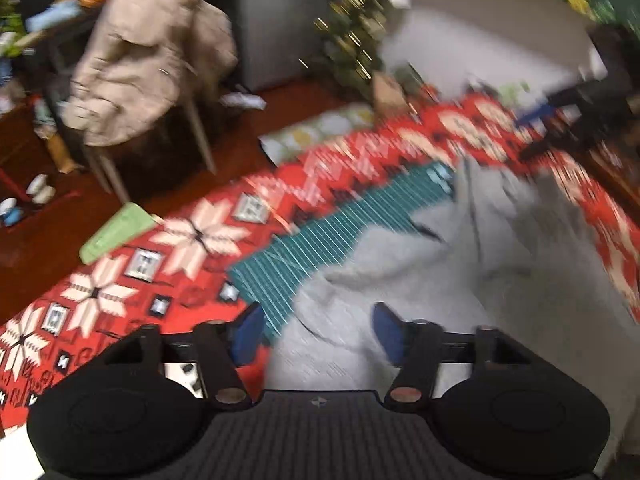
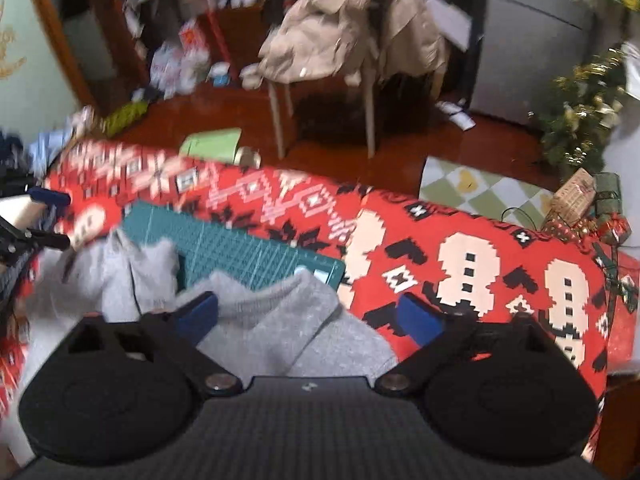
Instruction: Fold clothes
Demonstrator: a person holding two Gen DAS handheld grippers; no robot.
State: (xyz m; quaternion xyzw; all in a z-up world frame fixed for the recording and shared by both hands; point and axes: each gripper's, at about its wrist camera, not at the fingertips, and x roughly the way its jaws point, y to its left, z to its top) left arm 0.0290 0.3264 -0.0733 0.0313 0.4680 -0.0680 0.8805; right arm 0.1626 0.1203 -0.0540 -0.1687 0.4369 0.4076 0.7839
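While a soft grey fleece garment (image 2: 280, 320) lies rumpled over a ruled teal cutting mat (image 2: 240, 248) on the red knit-patterned cloth (image 2: 480, 248), the left gripper (image 1: 316, 332) and right gripper (image 2: 310, 316) hover at six o'clock, blue pads spread, gripping nothing.

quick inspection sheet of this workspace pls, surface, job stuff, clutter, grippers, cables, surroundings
surface: red patterned cloth with a green cutting mat on it
job's things: grey garment lying rumpled, partly over the mat
clutter: green pad at the cloth's far edge; wrapped gifts at its right end
grippers: left gripper open above the garment's edge; right gripper open above the garment; no fabric pinched
cables: thin dark cord near the gifts, blurred
surroundings: beige coat draped over a chair, small tree, checked floor mat, crowded shelves
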